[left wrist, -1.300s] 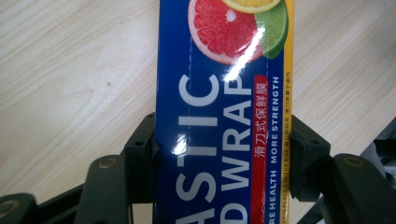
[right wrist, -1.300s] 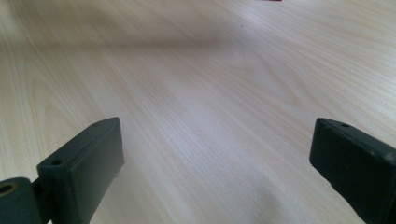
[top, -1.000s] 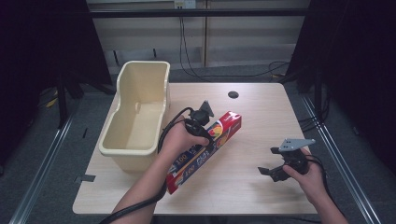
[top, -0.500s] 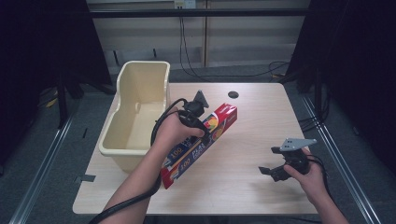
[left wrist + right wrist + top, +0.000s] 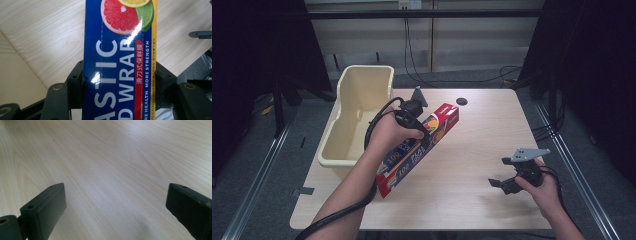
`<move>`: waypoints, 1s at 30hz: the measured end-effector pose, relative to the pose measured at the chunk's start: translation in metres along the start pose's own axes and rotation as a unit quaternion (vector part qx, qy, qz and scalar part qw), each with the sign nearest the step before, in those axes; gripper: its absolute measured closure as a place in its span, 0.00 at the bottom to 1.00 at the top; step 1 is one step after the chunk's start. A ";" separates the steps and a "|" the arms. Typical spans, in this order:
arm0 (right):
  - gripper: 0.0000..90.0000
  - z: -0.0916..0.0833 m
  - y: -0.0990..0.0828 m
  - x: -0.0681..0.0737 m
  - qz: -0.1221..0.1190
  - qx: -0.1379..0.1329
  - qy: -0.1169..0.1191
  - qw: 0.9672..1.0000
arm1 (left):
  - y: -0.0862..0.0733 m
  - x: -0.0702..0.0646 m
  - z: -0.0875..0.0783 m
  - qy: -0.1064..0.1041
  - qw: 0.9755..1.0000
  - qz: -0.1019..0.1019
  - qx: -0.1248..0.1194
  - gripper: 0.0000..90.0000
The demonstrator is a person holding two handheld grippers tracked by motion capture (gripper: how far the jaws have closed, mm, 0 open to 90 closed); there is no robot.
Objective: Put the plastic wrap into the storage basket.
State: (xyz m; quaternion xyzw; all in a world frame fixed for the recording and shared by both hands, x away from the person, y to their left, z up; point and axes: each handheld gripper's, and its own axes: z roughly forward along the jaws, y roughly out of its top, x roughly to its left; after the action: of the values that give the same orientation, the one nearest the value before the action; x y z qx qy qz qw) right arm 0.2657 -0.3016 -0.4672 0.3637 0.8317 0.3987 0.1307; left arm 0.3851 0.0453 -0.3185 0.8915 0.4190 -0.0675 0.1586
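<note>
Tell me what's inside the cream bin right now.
The cream bin looks empty: bare floor and inner walls. The left gripper, shut on the plastic wrap box, hides its near right corner.

The high view looks forward and down from above the person's side, taking in the whole pale wooden counter (image 5: pixel 472 150). The left gripper view sits very close, looking along its jaws at the long blue-and-red plastic wrap box (image 5: pixel 120 62), which the high view shares (image 5: pixel 419 150). The right gripper view looks low and near across bare counter wood (image 5: pixel 107 165).
</note>
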 end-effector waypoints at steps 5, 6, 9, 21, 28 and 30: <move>0.03 0.000 0.000 0.000 0.000 0.000 0.001 1.000 | 0.002 0.002 -0.014 0.006 1.000 -0.008 -0.002 0.45; 0.03 0.000 0.000 0.000 0.000 0.001 0.002 1.000 | 0.002 0.003 -0.017 0.007 1.000 -0.009 -0.002 0.45; 0.03 0.000 0.000 0.000 0.000 0.001 0.003 1.000 | 0.003 0.003 -0.024 0.008 1.000 -0.014 -0.001 0.45; 0.03 0.001 0.000 0.001 0.002 0.000 0.003 1.000 | 0.004 0.009 -0.038 -0.002 1.000 -0.018 0.003 0.45; 0.03 0.001 0.000 0.000 0.001 0.000 0.004 1.000 | 0.002 0.014 -0.049 0.010 1.000 -0.029 -0.001 0.45; 0.03 0.000 0.000 0.000 0.002 0.001 0.003 1.000 | 0.001 0.016 -0.052 0.012 0.999 -0.030 -0.005 0.45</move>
State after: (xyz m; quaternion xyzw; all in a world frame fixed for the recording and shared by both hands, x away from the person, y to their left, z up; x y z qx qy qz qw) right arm 0.2656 -0.3011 -0.4676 0.3644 0.8316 0.3992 0.1274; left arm 0.3956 0.0739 -0.2729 0.8783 0.4481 -0.0590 0.1561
